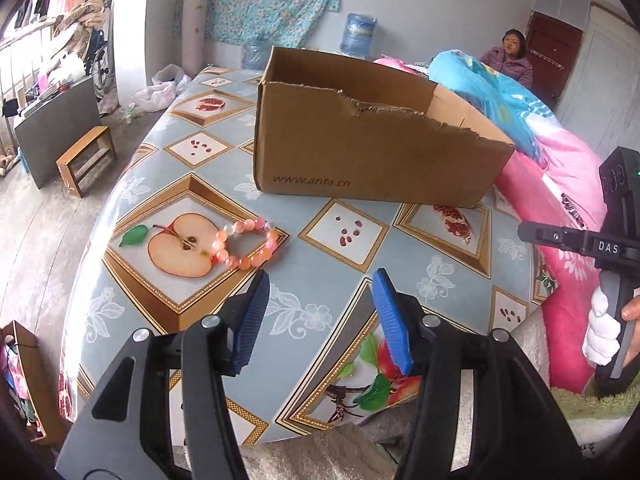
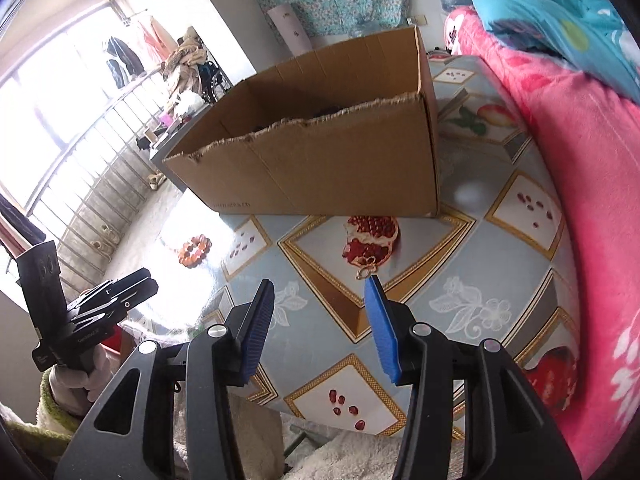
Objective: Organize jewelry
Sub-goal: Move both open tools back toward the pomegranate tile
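Note:
A pink and orange bead bracelet (image 1: pixel 245 243) lies on the patterned tablecloth (image 1: pixel 320 256), on a printed apple, just beyond my left gripper's left fingertip. My left gripper (image 1: pixel 320 284) is open with nothing between its blue pads. In the right wrist view the same bracelet (image 2: pixel 195 250) shows far left, in glare. A small gold ornament (image 2: pixel 367 267) rests on a printed pomegranate, right at the tip of the right finger of my right gripper (image 2: pixel 320 292), which is open and holds nothing. An open cardboard box (image 1: pixel 372 140) stands behind both; the box (image 2: pixel 320 152) shows something dark inside.
Pink and blue quilts (image 2: pixel 568 128) pile along the table's right side. A person (image 1: pixel 510 56) sits at the back right. The right gripper's body (image 1: pixel 612 248) shows at the left wrist view's right edge. A wooden stool (image 1: pixel 86 164) stands on the floor at left.

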`<action>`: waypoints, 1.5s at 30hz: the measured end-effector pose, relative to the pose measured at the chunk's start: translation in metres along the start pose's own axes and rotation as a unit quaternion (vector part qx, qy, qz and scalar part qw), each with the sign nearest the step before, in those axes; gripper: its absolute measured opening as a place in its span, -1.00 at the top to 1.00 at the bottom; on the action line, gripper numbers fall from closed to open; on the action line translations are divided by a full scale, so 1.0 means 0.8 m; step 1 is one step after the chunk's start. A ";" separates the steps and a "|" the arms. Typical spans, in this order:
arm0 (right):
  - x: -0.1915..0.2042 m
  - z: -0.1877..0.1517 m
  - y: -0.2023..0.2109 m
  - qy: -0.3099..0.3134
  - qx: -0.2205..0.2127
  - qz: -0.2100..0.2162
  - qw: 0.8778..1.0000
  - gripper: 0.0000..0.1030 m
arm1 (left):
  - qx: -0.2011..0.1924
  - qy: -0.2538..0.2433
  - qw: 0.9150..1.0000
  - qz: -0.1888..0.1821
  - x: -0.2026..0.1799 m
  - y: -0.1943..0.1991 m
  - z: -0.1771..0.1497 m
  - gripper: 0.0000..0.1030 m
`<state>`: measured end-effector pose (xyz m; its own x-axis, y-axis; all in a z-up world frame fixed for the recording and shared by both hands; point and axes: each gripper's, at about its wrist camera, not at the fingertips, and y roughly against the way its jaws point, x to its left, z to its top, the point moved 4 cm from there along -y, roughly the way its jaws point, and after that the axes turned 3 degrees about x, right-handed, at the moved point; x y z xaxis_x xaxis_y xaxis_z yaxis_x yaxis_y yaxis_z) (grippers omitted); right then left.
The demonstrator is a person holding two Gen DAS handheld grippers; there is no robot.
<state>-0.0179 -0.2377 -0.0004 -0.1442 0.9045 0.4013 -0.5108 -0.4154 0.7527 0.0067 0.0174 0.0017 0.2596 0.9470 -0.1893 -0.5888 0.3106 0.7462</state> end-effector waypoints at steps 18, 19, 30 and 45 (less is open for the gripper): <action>-0.010 -0.011 0.004 -0.013 0.005 -0.005 1.000 0.10 | 0.045 -0.009 0.999 0.010 0.008 -0.084 0.033 0.00; -0.011 -0.010 0.004 -0.014 0.005 -0.007 1.000 0.10 | 0.047 -0.006 0.999 -0.003 0.005 -0.084 0.033 0.00; -0.003 0.006 -0.032 0.027 0.020 -0.029 0.999 0.10 | 0.062 -0.033 0.995 -0.077 -0.050 -0.094 0.011 0.00; 0.006 0.019 -0.086 0.104 0.037 -0.142 0.984 0.34 | 0.048 -0.029 0.993 -0.099 -0.038 -0.078 -0.002 0.00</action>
<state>0.0295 -0.2064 -0.0420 -0.1800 0.9819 0.0598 -0.4942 -0.1428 0.8576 0.0344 -0.0310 -0.0399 0.4091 0.8605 -0.3036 -0.4468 0.4790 0.7556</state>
